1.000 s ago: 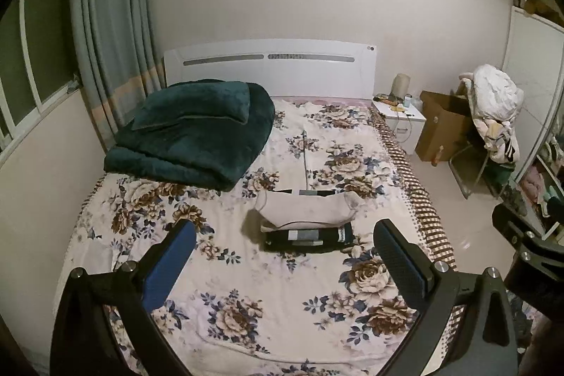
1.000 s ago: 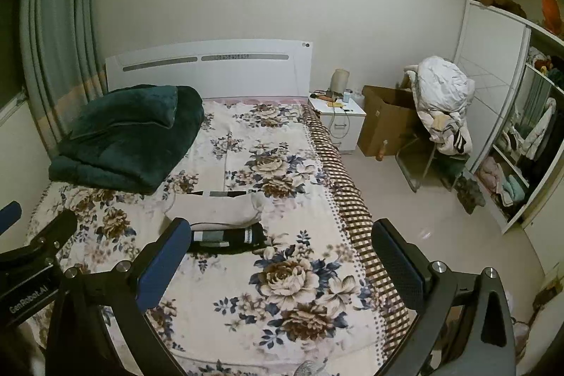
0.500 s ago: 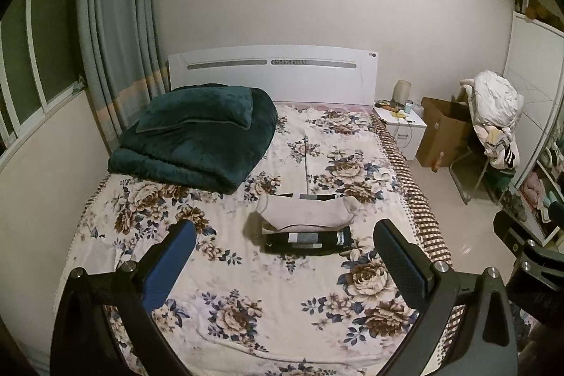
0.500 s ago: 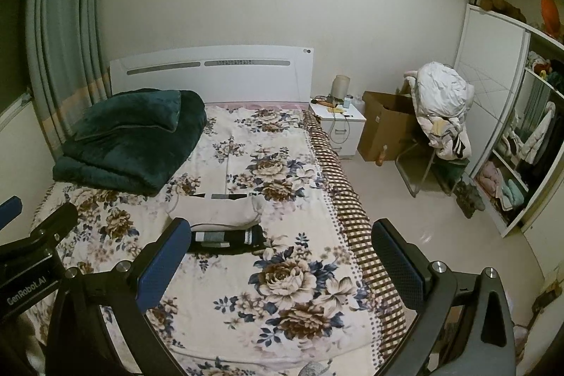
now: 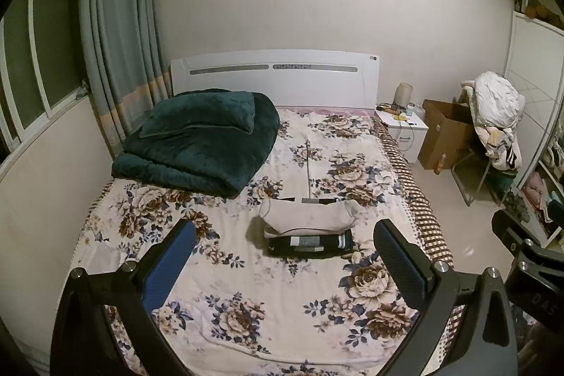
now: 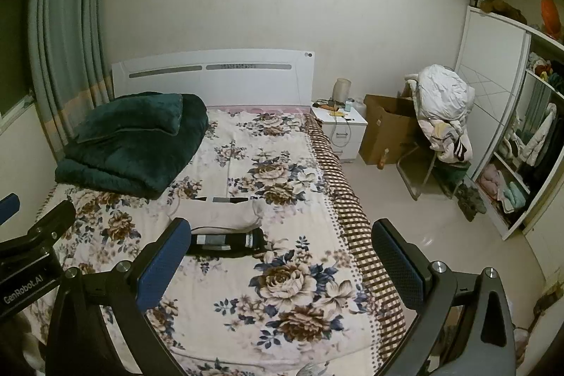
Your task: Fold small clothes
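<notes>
Both grippers are held above the foot end of the bed (image 5: 246,312), well apart from the clothes. The left gripper (image 5: 285,256) has its jaws spread wide and holds nothing; the right gripper (image 6: 282,256) is the same, wide open and empty.

The clothes are in a small stack in the middle of the floral bedspread, nearer the foot than the dark green blanket (image 5: 197,143) that lies folded toward the headboard. A beige folded garment (image 5: 308,216) lies on top of a dark folded garment with a grey patch (image 5: 310,244). Behind the stack, touching it or just beside it, I see a thin dark and grey strip; I cannot tell what it is.

I judge that these pieces are light, soft and limp, not slippery and not fragile. They will sag if lifted by one point. It is better to pinch at a folded edge or at two corners, one gripper on each.
</notes>
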Tool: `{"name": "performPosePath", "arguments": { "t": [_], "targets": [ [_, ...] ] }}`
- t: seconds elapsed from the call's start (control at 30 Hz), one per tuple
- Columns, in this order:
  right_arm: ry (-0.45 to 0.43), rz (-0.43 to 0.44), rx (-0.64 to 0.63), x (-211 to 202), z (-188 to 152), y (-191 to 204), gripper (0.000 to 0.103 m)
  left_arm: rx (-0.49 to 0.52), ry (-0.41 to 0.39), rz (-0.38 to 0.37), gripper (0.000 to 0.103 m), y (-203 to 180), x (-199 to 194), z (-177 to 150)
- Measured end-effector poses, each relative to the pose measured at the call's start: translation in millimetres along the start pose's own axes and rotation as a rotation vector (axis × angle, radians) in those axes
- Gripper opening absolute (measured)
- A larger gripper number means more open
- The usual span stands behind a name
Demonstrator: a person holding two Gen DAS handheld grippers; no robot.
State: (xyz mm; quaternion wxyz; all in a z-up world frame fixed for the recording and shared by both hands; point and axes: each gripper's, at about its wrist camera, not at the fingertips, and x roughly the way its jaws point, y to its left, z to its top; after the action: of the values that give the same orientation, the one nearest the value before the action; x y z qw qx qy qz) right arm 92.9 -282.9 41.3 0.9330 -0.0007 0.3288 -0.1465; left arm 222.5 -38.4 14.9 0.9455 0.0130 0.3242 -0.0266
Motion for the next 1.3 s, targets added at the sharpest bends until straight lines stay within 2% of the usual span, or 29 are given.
{"name": "performPosePath", "arguments": {
  "t": [0.4, 1.3],
  "targets": [
    [-0.006, 0.013, 0.001, -3, 9, 5, 0.103, -0.001, -0.003, -0.002, 0.103, -1, -2, 0],
    [-0.011, 0.022, 0.002, -6, 4, 5, 0.103, -0.013, 0.000, -0.003, 0.103, 2, -12, -1]
  ]
}}
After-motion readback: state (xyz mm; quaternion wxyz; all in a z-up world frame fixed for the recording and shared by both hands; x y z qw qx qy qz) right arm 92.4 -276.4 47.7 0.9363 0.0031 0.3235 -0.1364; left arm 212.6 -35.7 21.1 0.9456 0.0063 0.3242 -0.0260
